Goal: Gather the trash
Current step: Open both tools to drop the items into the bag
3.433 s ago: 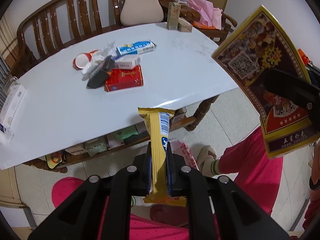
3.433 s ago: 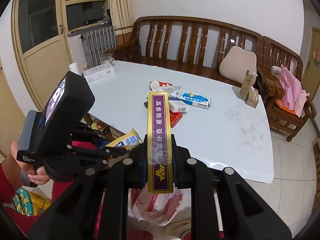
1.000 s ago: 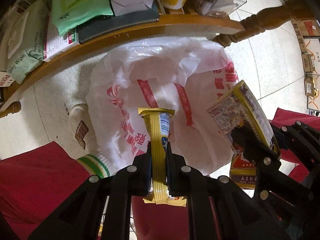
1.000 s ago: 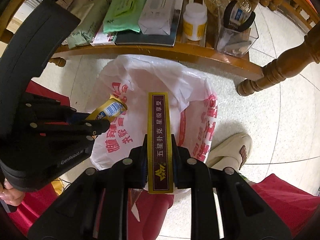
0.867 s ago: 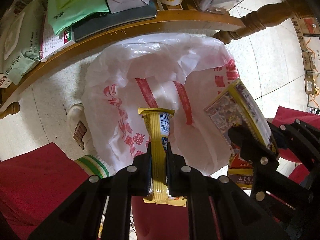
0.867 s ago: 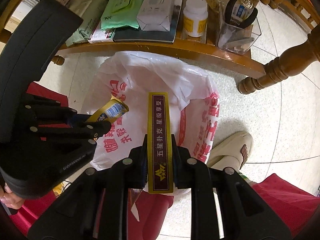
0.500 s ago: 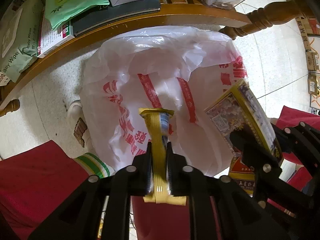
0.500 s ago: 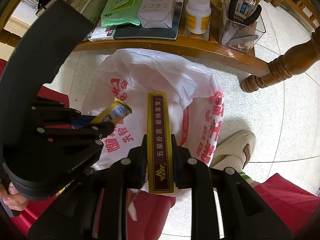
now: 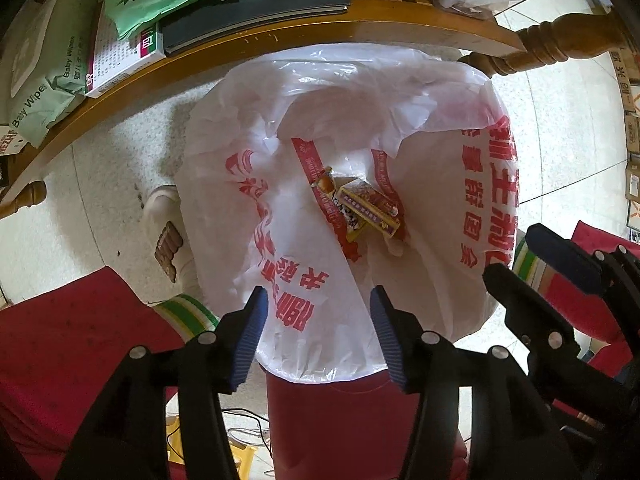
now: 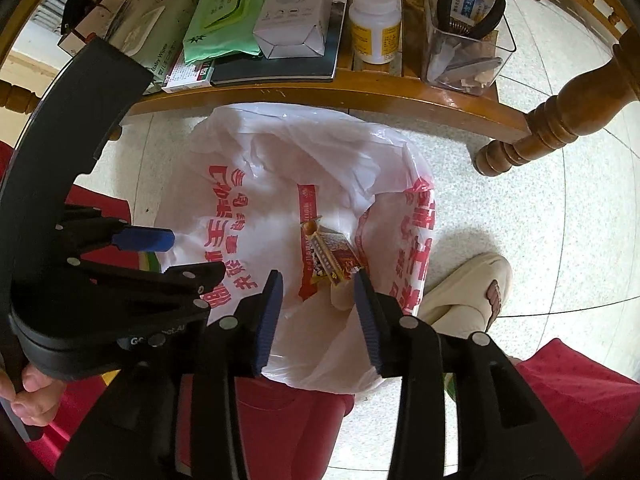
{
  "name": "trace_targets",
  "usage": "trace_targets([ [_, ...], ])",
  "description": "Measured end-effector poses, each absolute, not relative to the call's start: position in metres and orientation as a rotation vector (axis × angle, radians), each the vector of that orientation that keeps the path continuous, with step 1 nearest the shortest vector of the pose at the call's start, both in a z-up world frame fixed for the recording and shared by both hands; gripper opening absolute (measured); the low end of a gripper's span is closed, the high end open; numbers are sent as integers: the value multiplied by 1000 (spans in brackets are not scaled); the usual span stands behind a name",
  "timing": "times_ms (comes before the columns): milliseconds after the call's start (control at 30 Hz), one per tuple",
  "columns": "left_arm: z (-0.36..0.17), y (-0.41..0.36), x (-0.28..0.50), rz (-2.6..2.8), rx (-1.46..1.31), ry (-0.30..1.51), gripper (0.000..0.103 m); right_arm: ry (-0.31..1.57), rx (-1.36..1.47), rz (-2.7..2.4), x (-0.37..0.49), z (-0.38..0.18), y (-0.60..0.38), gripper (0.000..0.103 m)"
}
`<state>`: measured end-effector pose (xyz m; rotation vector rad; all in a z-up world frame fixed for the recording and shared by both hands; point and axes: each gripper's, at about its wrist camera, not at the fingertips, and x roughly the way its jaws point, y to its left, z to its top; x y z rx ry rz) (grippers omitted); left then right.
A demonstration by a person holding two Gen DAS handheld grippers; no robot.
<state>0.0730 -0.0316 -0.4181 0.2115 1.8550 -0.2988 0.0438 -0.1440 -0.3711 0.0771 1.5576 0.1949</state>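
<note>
A white plastic bag [image 9: 448,168] with red print stands open on the floor below both grippers; it also shows in the right wrist view [image 10: 256,184]. A yellow and red card box [image 9: 370,207] and a snack wrapper [image 9: 325,184] lie at its bottom, and both show in the right wrist view, the box [image 10: 336,258] beside the wrapper [image 10: 310,229]. My left gripper [image 9: 316,322] is open and empty above the bag. My right gripper [image 10: 318,308] is open and empty above the bag, to the right of the left one [image 9: 540,264].
A wooden lower shelf [image 10: 360,92] of the table holds wipes packs, books, a white box, a pill bottle and a clear holder with pliers. A table leg [image 10: 560,120] stands at the right. The person's slippered feet [image 10: 472,284] and red trousers [image 9: 72,344] flank the bag.
Both grippers have opened. The wrapper has dropped from the left one and the card box from the right one; both now lie in the bag.
</note>
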Motion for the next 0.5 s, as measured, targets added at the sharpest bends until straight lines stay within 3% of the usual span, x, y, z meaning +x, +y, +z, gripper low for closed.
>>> trace_targets([
  [200, -415, -30, 72, -285, 218, 1850, 53, 1558, 76, 198, 44, -371, -143, 38],
  [300, -409, -28, 72, -264, 223, 1836, 62, 1553, 83, 197, 43, -368, -144, 40],
  [500, -368, -14, 64, -277, 194, 1771, 77, 1481, 119, 210, 35, -331, -153, 67],
])
